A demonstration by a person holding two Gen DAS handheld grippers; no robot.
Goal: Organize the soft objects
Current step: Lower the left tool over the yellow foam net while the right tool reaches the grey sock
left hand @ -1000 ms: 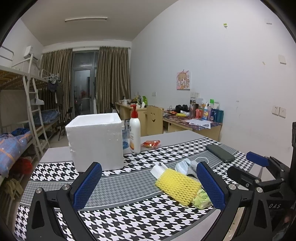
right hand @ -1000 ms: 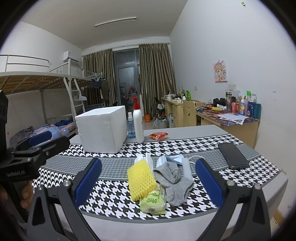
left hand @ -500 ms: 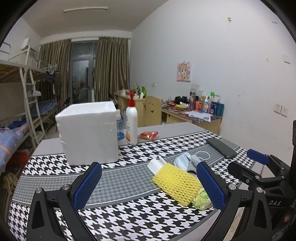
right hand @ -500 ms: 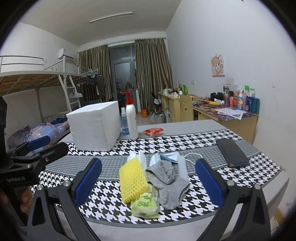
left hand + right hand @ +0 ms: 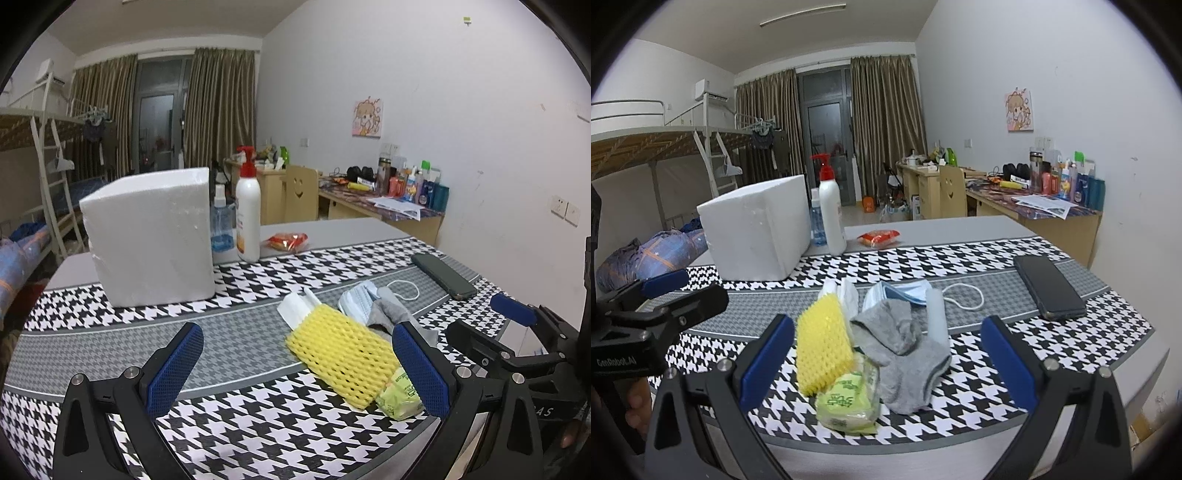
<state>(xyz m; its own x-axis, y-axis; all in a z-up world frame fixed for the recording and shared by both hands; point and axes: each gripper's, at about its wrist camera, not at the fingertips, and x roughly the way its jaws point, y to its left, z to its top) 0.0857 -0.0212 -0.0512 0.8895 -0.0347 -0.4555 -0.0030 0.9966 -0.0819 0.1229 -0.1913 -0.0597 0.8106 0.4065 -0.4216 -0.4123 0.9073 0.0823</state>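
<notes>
Both pairs of fingers are spread wide and hold nothing: your left gripper (image 5: 295, 369) and your right gripper (image 5: 888, 360) hang above the near edge of the table (image 5: 1071, 334). The soft things lie in one heap in front of your right gripper: a yellow foam net (image 5: 822, 347), touching a grey sock (image 5: 905, 354), with a green packet (image 5: 849, 404) partly under them and a blue face mask (image 5: 901, 293) behind. A white foam box (image 5: 151, 236) stands farther back, well apart from the heap. A dark phone (image 5: 1049, 286) lies to the right.
</notes>
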